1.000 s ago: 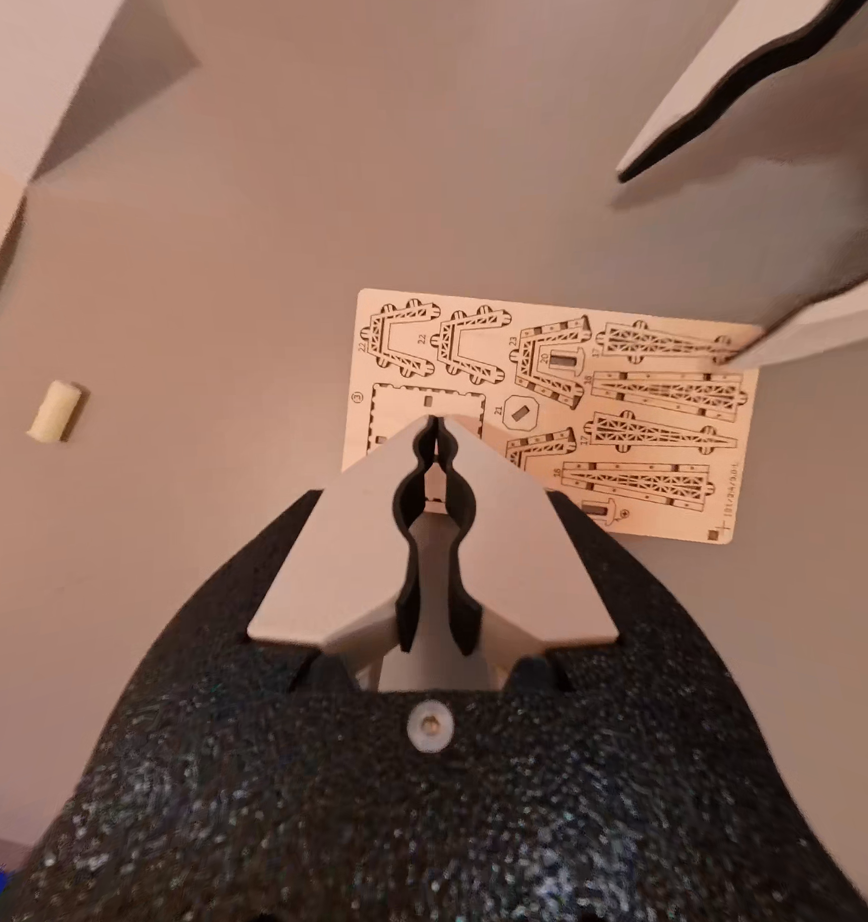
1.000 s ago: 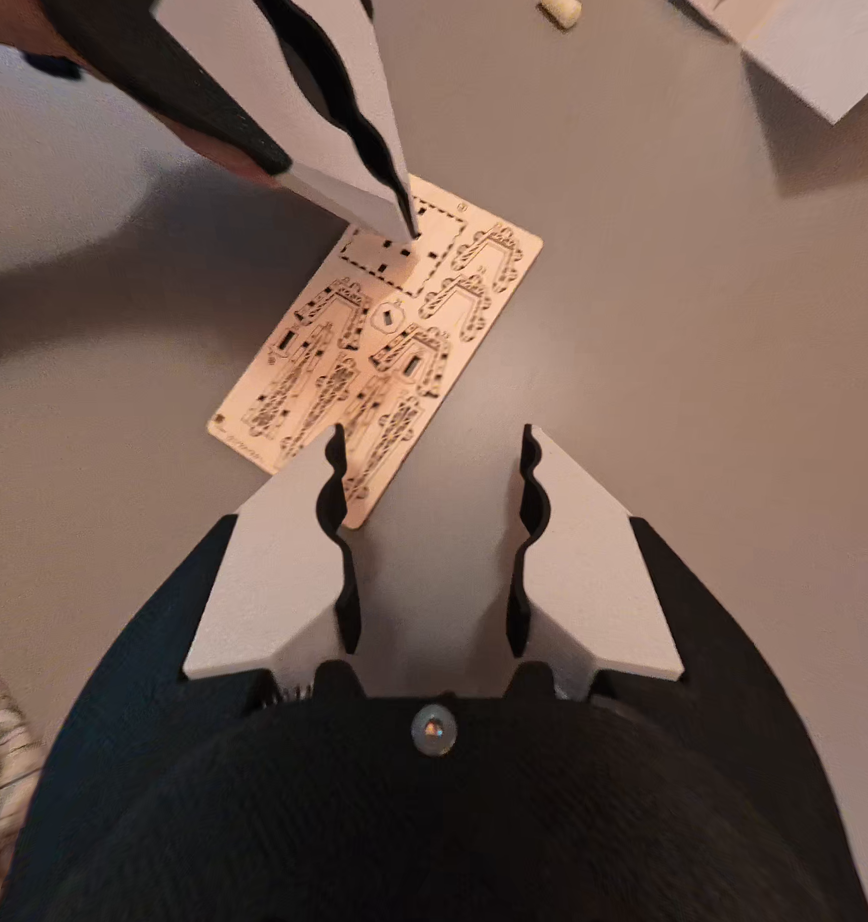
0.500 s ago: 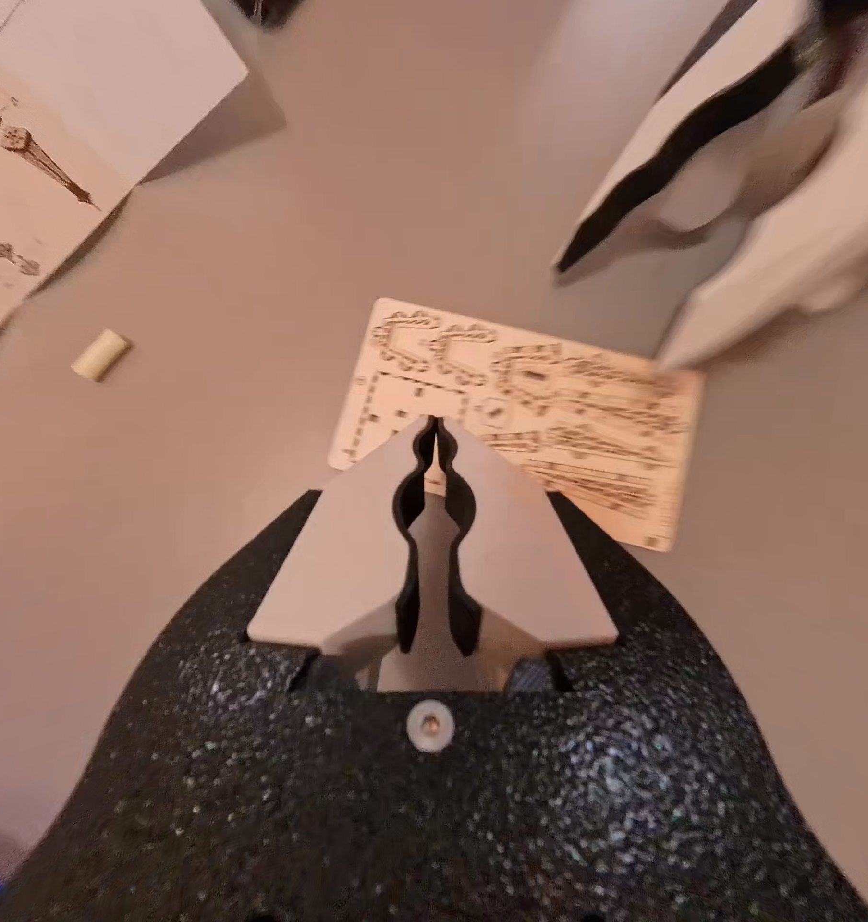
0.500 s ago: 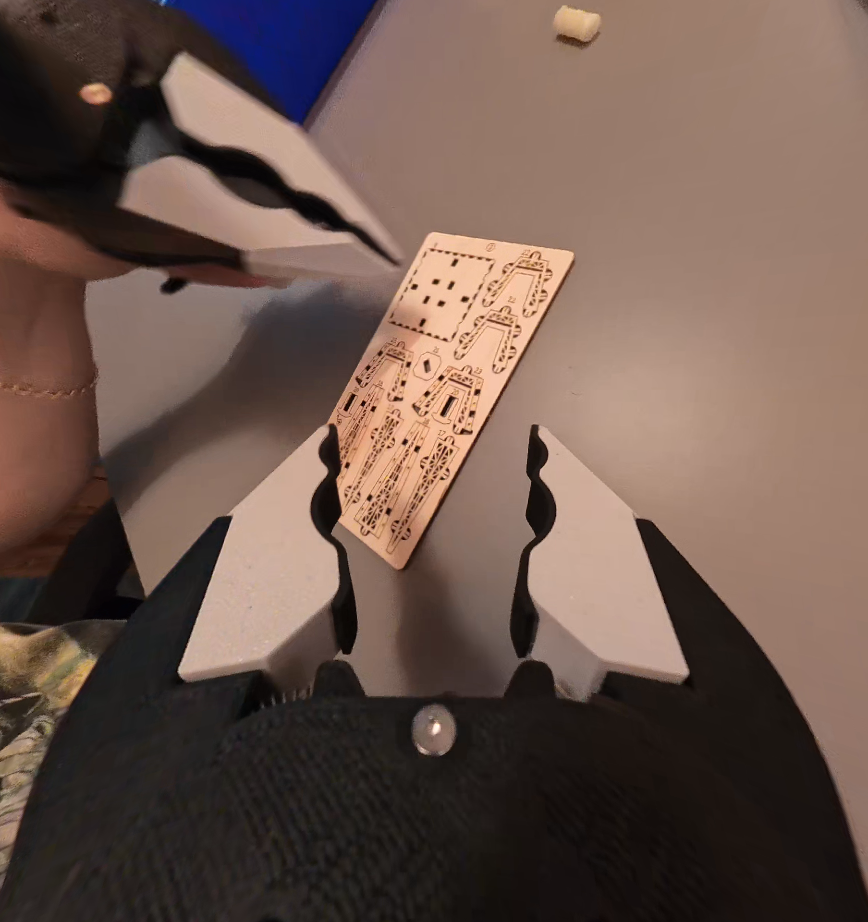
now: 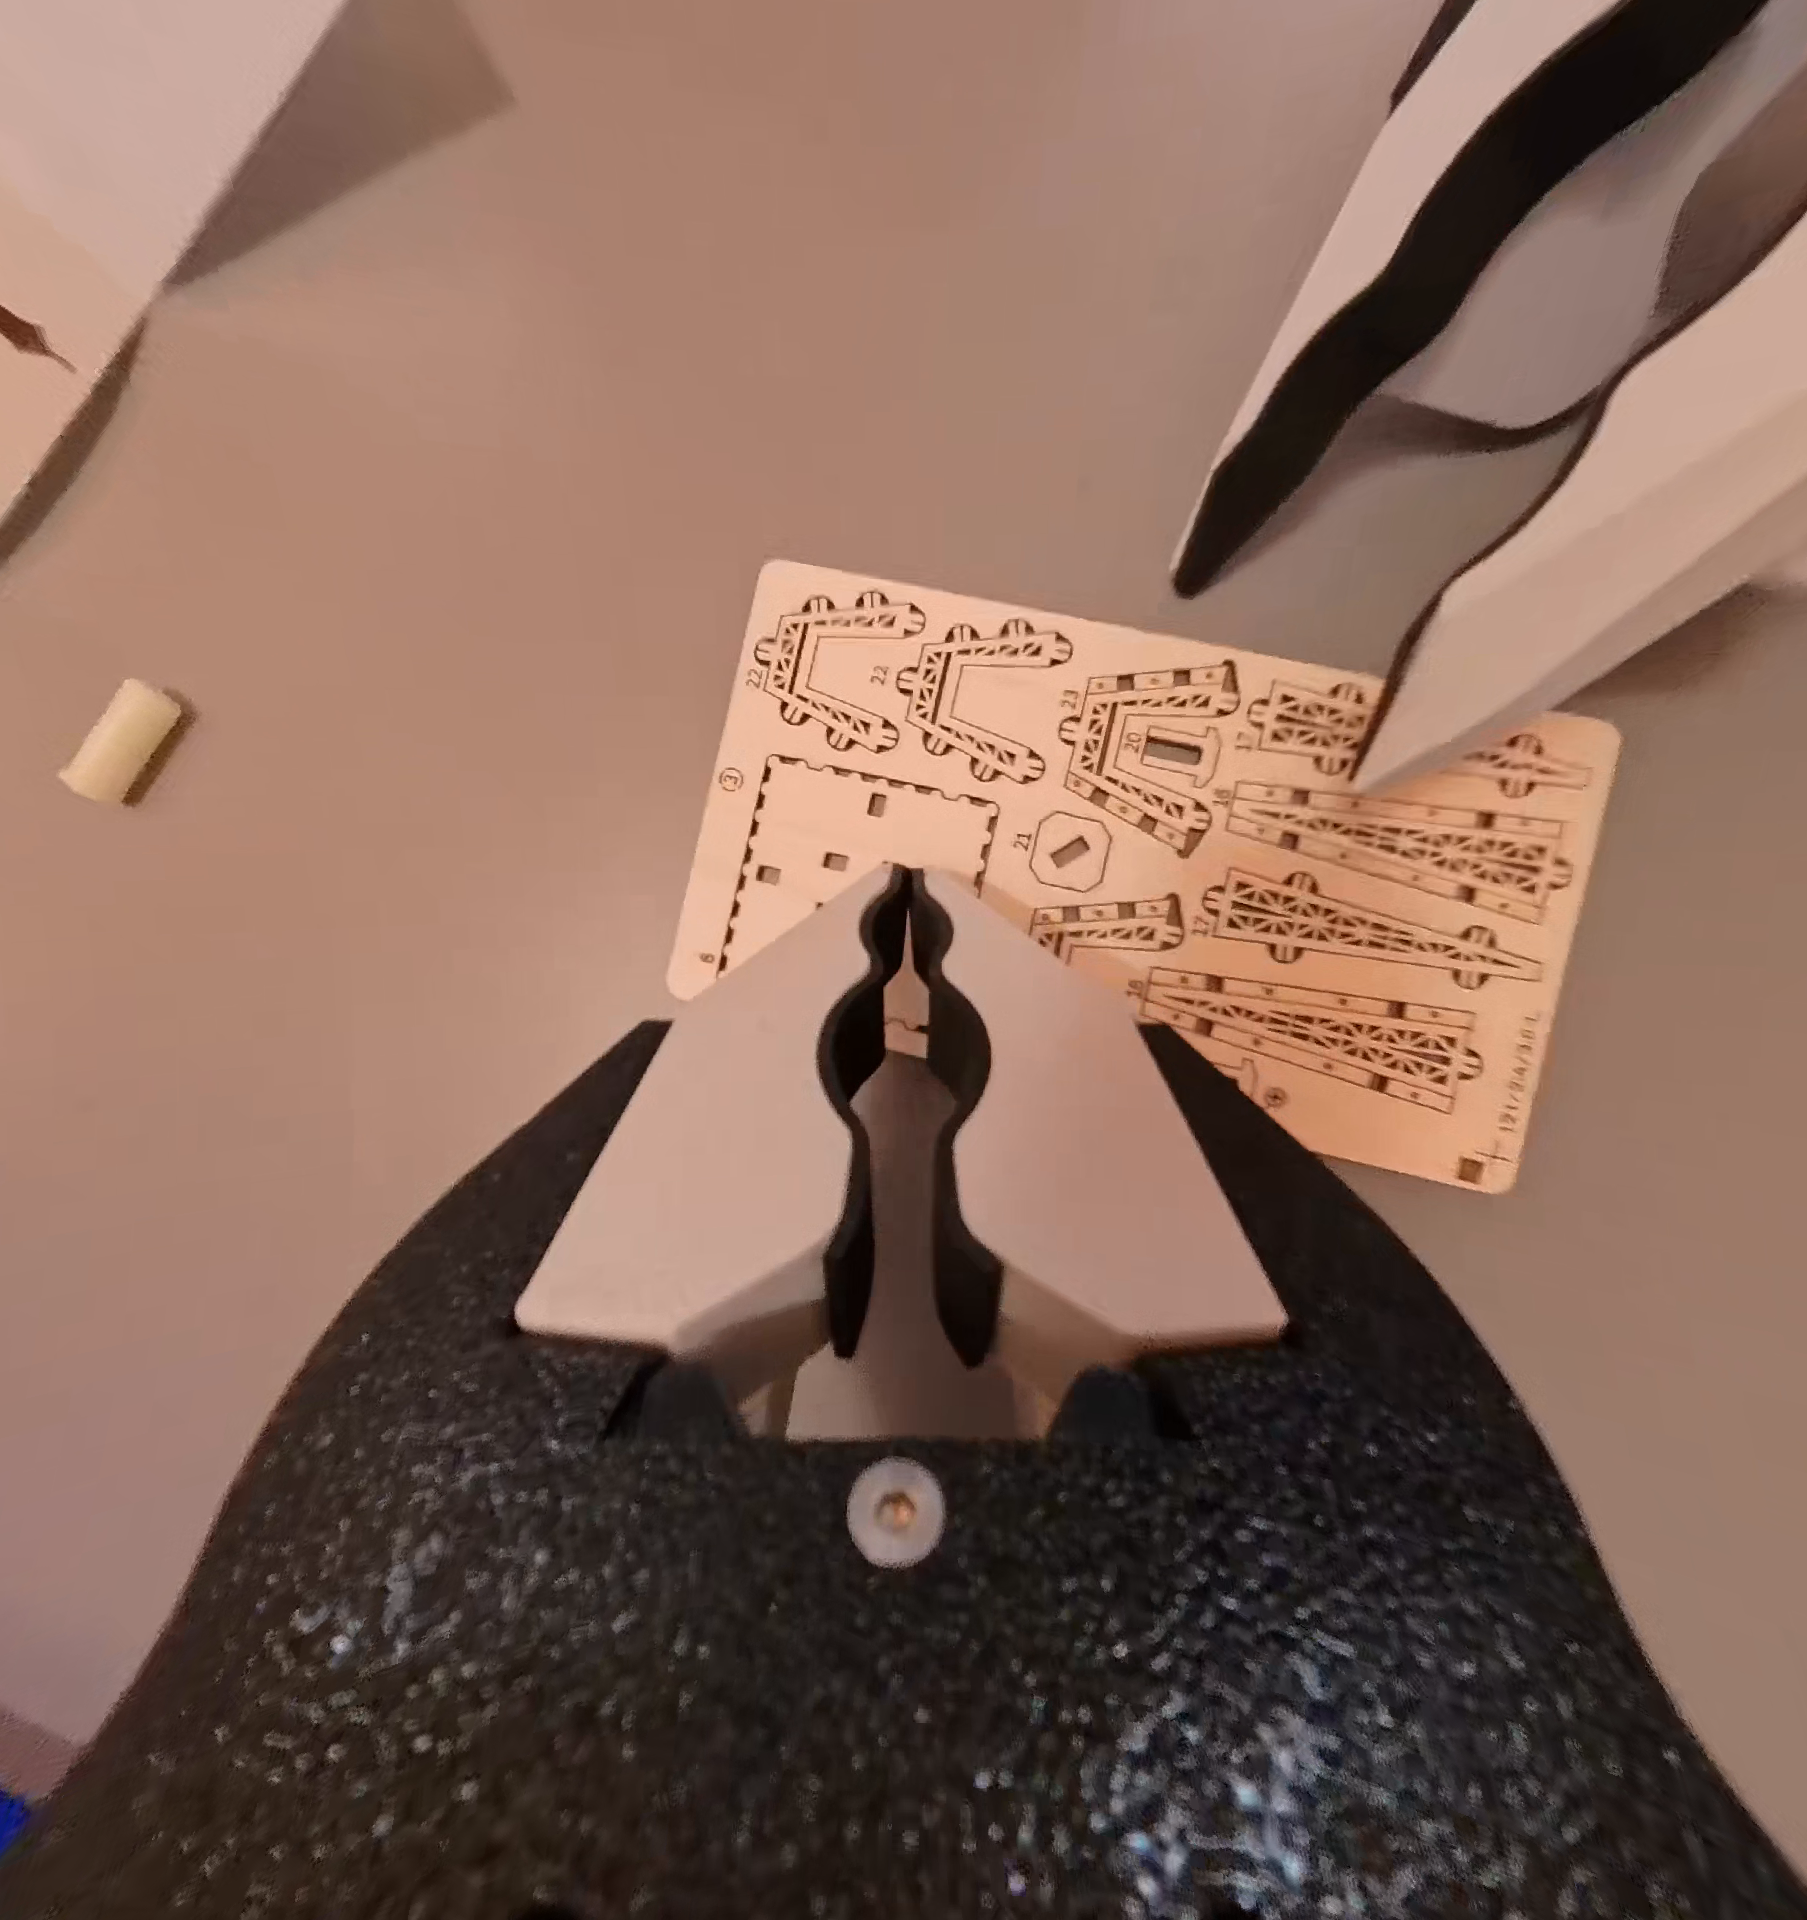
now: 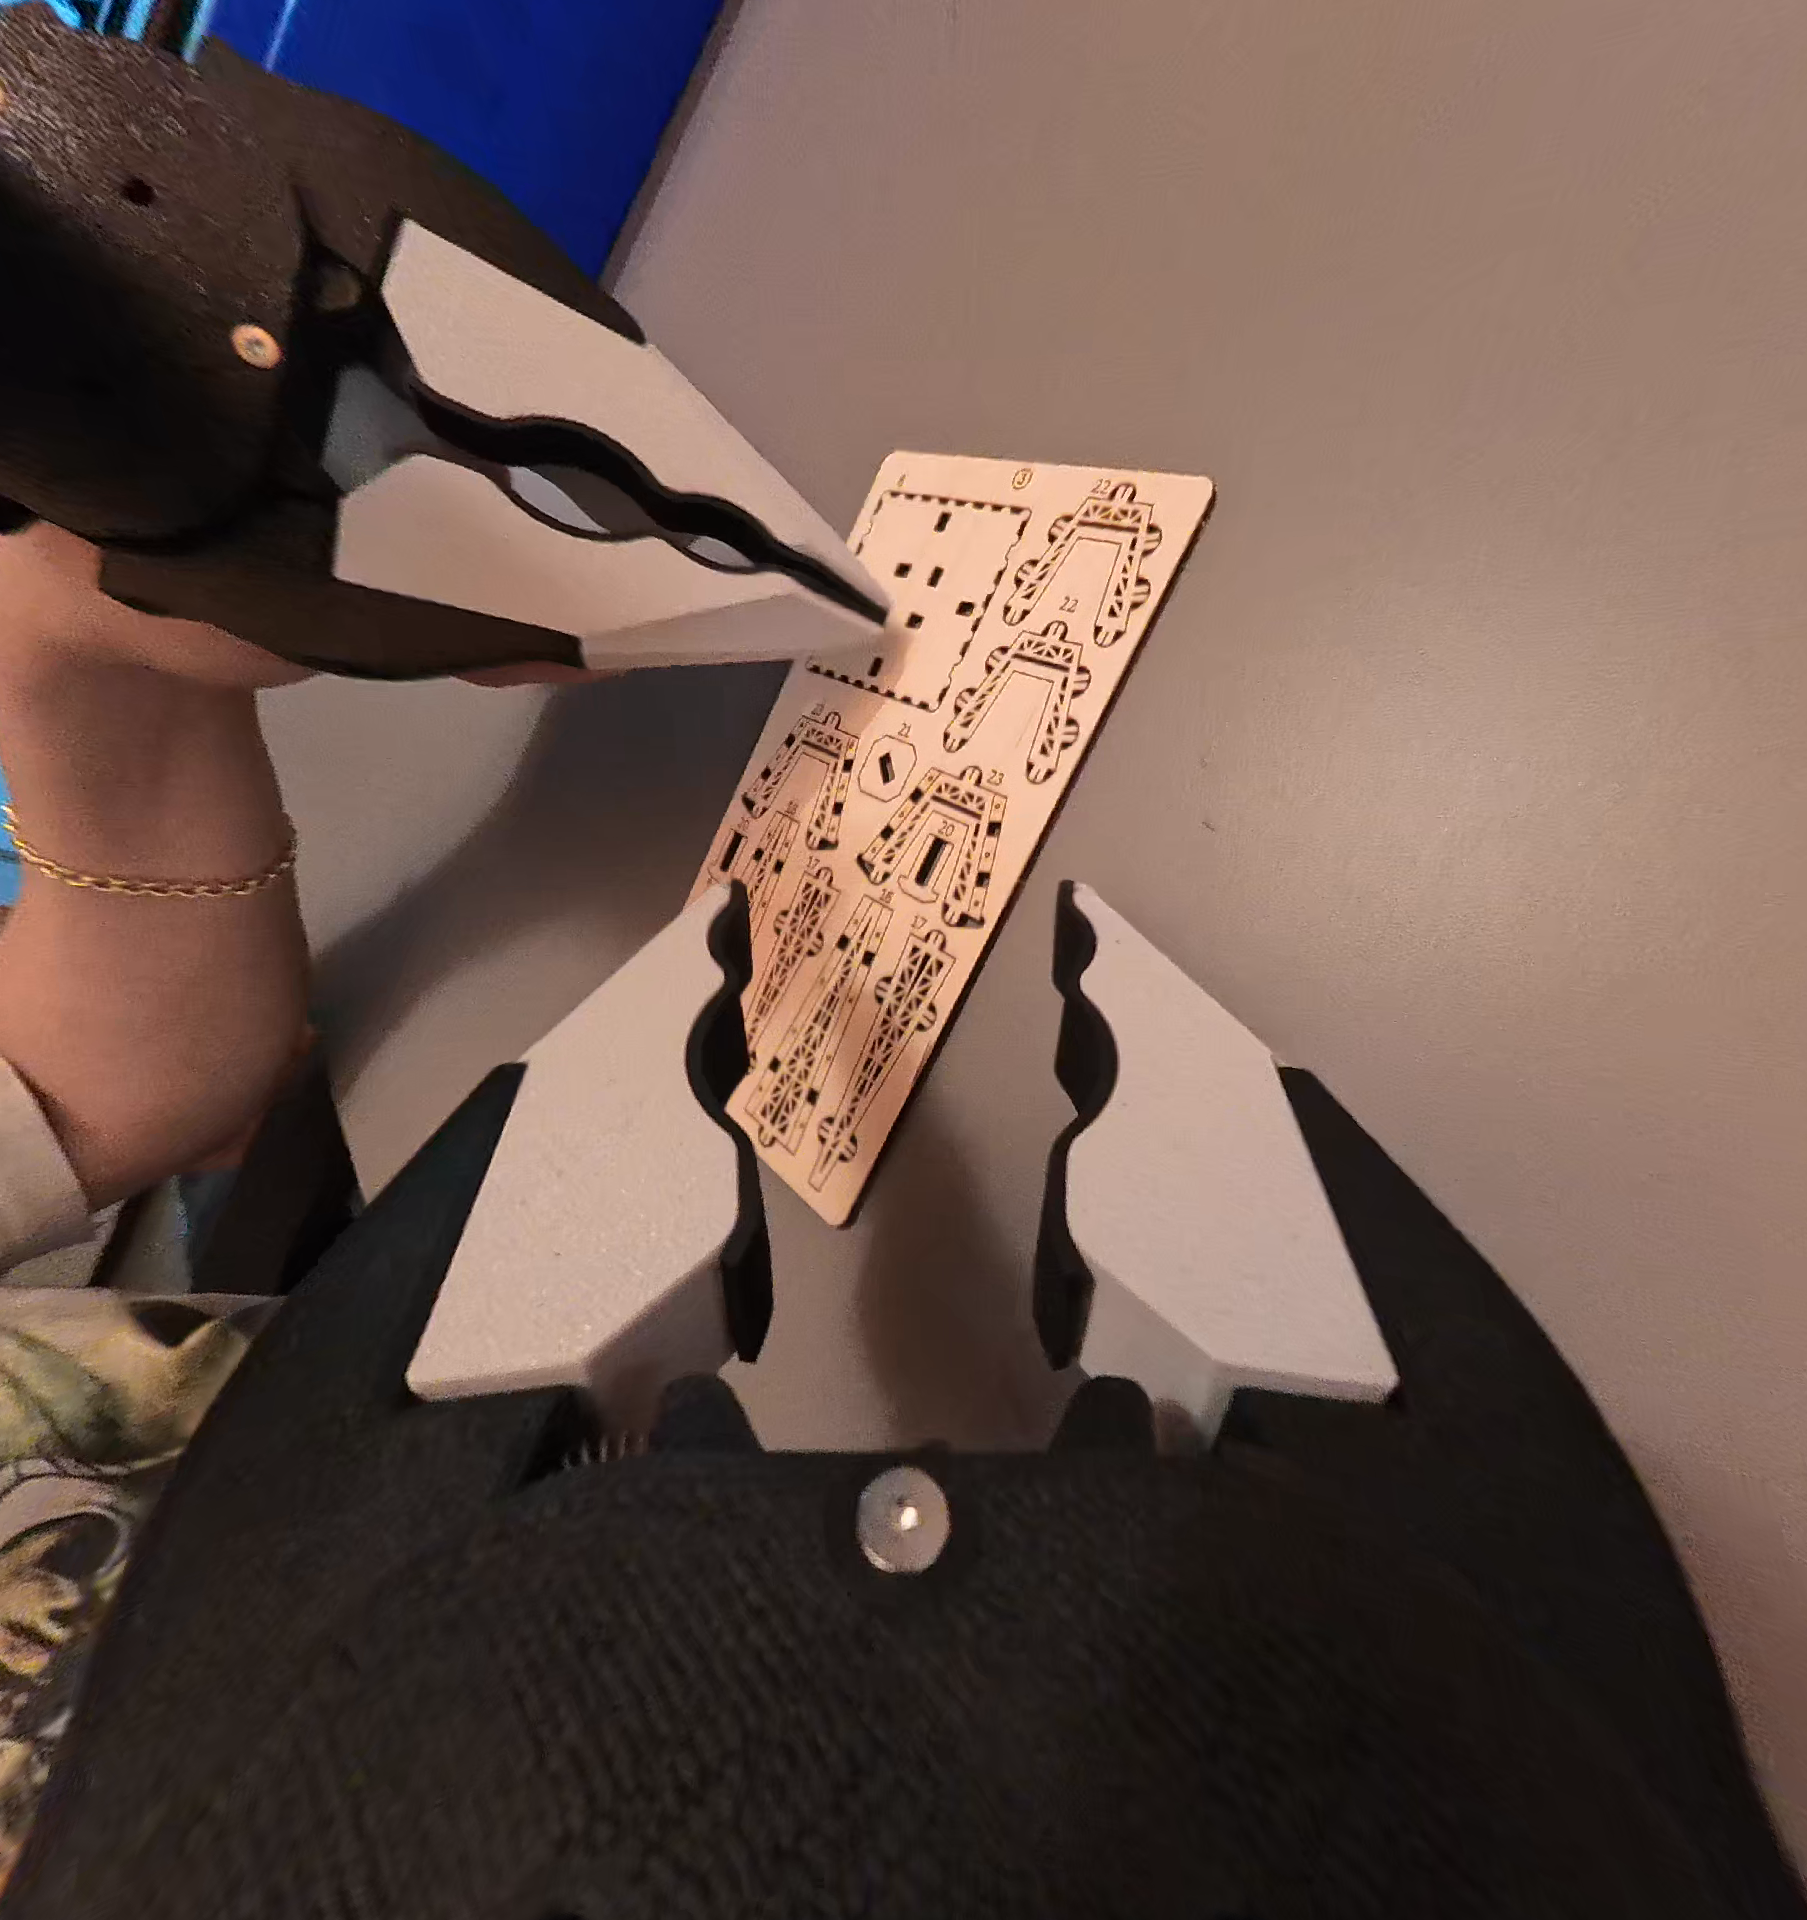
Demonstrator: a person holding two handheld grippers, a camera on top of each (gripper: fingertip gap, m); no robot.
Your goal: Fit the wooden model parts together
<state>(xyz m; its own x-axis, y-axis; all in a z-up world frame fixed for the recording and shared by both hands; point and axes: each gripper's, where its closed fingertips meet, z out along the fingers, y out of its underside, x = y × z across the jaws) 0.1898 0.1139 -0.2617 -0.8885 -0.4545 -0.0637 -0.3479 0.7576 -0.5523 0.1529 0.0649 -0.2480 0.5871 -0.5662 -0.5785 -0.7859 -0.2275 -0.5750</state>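
So my left gripper is clenched, tips together, with nothing between them, and they sit over the square piece at the lower left corner of the wooden parts sheet; whether they're actually touching the wood I can't tell. My right gripper is released, fingers wide apart, hovering over the near end of the sheet. The sheet lies flat in the middle of the grey table, all parts in their cutouts, with bare table round every edge. The left wrist view gives me stuff the other doesn't: a little cream cylinder well off to the left, and paper sheets in the upper left corner, one with a drawing on it. It also shows my right gripper coming in from the upper right, one finger tip over the sheet's top right area. The right wrist view instead shows my left hand under the left gripper, a gold bracelet on the wrist, the table's left edge, and something blue beyond it at the upper left.
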